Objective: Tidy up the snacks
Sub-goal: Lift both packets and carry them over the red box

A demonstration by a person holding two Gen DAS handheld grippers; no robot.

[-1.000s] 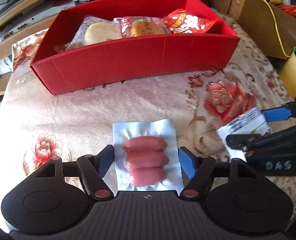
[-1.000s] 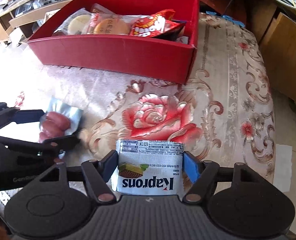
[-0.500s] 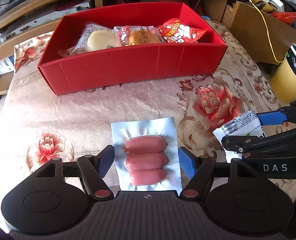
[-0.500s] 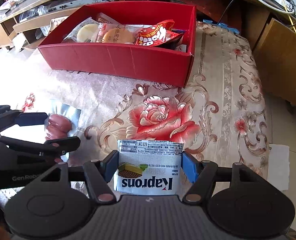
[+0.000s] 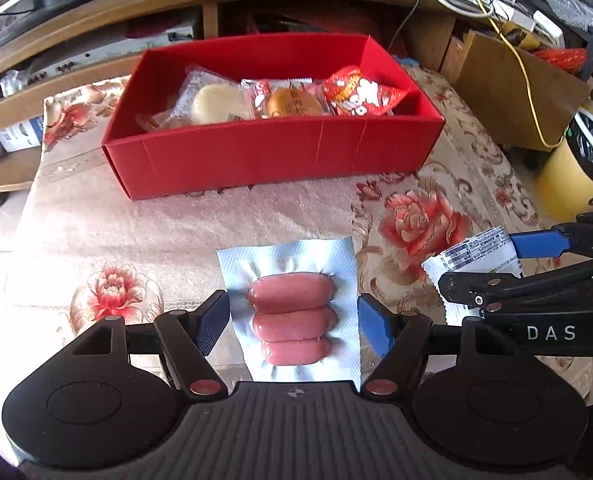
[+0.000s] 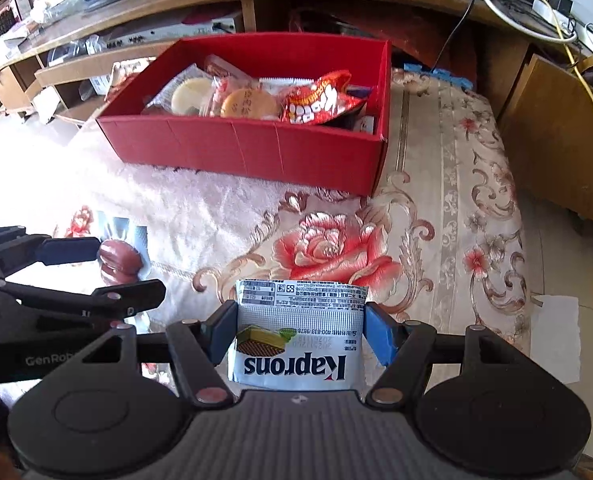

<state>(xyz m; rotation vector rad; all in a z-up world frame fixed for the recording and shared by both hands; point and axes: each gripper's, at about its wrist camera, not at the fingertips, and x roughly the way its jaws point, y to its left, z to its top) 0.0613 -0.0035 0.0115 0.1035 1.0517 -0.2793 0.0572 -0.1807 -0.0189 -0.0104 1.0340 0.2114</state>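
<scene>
- Left tongs closed on sausage pack, lifted off surface; slick, floppy film, light, pinch the side edges.
- Right tongs clamp wafer packet; light, crushable, hold gently.
- Red box ahead of both tongs, part full; its near wall must be cleared.

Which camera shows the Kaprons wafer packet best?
The right wrist view: the Kaprons wafer packet sits centred, label readable, between the right gripper's fingers. The left wrist view catches only its barcode end.
</scene>
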